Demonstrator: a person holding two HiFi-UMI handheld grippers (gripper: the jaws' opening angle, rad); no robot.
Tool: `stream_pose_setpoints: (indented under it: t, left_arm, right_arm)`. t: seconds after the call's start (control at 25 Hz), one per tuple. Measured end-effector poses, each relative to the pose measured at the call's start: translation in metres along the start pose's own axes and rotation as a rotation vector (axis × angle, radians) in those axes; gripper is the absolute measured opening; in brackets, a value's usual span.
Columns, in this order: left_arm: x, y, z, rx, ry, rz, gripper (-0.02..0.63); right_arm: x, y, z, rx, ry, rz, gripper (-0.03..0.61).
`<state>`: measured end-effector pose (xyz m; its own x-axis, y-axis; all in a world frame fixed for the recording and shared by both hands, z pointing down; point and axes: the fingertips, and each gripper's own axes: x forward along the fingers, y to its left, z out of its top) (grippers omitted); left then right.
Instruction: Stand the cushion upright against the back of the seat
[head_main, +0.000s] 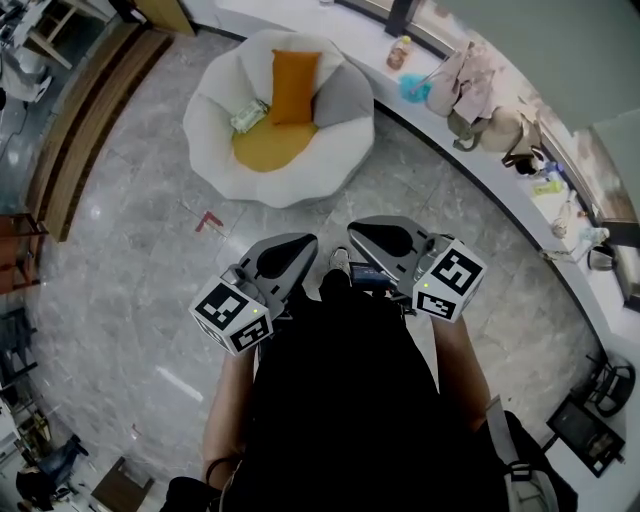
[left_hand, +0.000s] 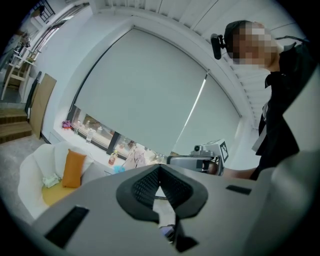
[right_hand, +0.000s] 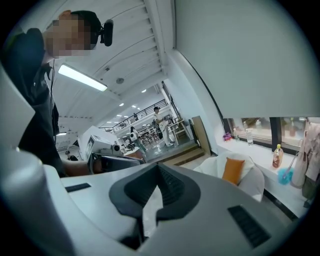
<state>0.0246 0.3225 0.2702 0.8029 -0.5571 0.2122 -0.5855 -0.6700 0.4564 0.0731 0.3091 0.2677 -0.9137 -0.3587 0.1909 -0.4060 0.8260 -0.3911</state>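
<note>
Small pale-green object (head_main: 248, 116) beside orange fabric cushion (head_main: 294, 86): too small to identify; white curved counter (head_main: 500, 190) cropped at right

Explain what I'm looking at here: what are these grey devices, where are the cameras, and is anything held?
No robot here: a person holds a two-jaw gripper in each hand. The head view looks down from their head, showing the left gripper and right gripper, each with a marker cube. The other two views ride on the grippers and look along their jaws; both pairs are together with nothing between. Ahead on the floor stands a white chair. In it an orange cushion stands upright against the back, between a small packet and a grey cushion, behind the yellow seat pad.
</note>
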Motion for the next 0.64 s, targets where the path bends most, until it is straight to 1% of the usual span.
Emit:
stream_pose_setpoints:
  t: [0.2,0.64]
  left_arm:
    - [-0.0011,-0.0041,-0.0023,0.003,0.001,-0.013,0.012]
    - [-0.004,-0.0059,-0.0045,0.006,-0.006,-0.022,0.012]
  right_arm:
    - [-0.0033,0.0014,0.0004,0.004,-0.005,-0.005,0.015]
    - [-0.0067,0.0048,0.0045,-0.029,-0.002,-0.004,0.015]
